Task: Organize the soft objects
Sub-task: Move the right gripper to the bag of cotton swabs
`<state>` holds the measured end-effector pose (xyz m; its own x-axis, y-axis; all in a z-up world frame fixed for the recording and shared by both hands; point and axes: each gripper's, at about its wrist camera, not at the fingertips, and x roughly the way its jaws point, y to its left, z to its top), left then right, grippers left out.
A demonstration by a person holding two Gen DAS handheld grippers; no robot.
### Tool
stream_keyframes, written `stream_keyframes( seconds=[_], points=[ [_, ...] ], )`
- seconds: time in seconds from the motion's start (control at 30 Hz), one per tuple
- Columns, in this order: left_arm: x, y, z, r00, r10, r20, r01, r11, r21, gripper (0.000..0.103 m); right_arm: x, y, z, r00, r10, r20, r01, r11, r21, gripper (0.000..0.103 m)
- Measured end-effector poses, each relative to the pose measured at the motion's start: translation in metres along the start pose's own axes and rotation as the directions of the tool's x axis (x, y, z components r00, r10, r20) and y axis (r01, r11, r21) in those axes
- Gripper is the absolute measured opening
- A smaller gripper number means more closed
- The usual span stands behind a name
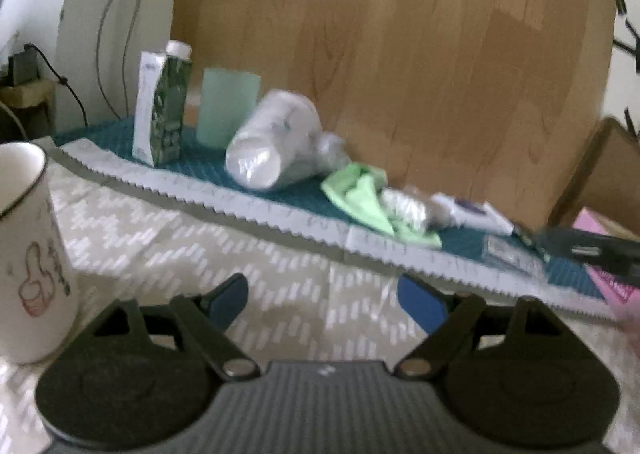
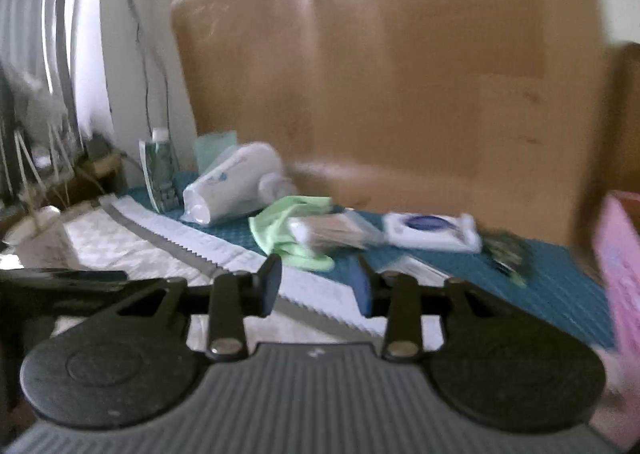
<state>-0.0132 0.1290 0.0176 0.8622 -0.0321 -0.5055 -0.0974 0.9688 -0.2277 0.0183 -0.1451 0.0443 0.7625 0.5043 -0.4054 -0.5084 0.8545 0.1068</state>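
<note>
A light green cloth (image 1: 360, 197) (image 2: 280, 230) lies crumpled on the teal mat (image 1: 200, 167) (image 2: 560, 286). Left of it a plastic-wrapped white roll (image 1: 272, 141) (image 2: 228, 185) lies on its side. Against the cloth's right side rests a clear-wrapped pack (image 1: 408, 205) (image 2: 332, 234), then a white wipes pack (image 1: 472, 211) (image 2: 432, 232). My left gripper (image 1: 322, 294) hangs open over the patterned tablecloth, short of the mat, with nothing between its fingers. My right gripper (image 2: 318, 288) has its jaws narrower, still apart, with nothing between them, just in front of the cloth.
A green and white carton (image 1: 160, 105) (image 2: 160, 173) and a pale green cup (image 1: 226, 105) stand at the mat's left end. A white mug (image 1: 28, 254) is close on my left. A pink box (image 2: 620, 266) stands at the right. A wooden panel backs the table.
</note>
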Motion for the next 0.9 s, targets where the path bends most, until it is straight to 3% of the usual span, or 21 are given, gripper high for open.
stream_keyframes(
  seconds=[0.17,0.37,0.4,0.47,0.63,0.9],
  points=[
    [-0.006,-0.004,0.000,0.998,-0.038,0.051,0.037,0.999,0.027,0.085,0.091,0.029,0.016,0.996,-0.027,-0.089,0.019,0.997,-0.080,0.041],
    [-0.004,-0.002,0.000,0.997,-0.060,0.053,0.059,0.998,0.020,0.085,0.152,0.028,0.022,0.977,-0.124,-0.171,0.104,0.988,-0.118,0.041],
    [-0.003,-0.002,0.000,0.997,-0.064,0.053,0.063,0.998,0.020,0.085,0.159,0.026,0.022,0.973,-0.148,-0.180,0.126,0.984,-0.129,0.027],
    [-0.004,-0.002,0.000,0.996,-0.069,0.054,0.068,0.998,0.019,0.085,0.164,0.021,0.022,0.966,-0.169,-0.198,0.142,0.979,-0.143,0.020],
    [-0.003,0.001,0.001,0.996,-0.075,0.050,0.074,0.997,0.006,0.085,0.127,0.020,0.020,0.977,-0.158,-0.146,0.137,0.979,-0.148,0.017],
    [-0.004,-0.001,0.001,0.995,-0.089,0.034,0.088,0.996,0.019,0.086,-0.008,0.039,-0.017,0.994,-0.047,-0.097,0.023,0.971,-0.237,0.017]
  ],
)
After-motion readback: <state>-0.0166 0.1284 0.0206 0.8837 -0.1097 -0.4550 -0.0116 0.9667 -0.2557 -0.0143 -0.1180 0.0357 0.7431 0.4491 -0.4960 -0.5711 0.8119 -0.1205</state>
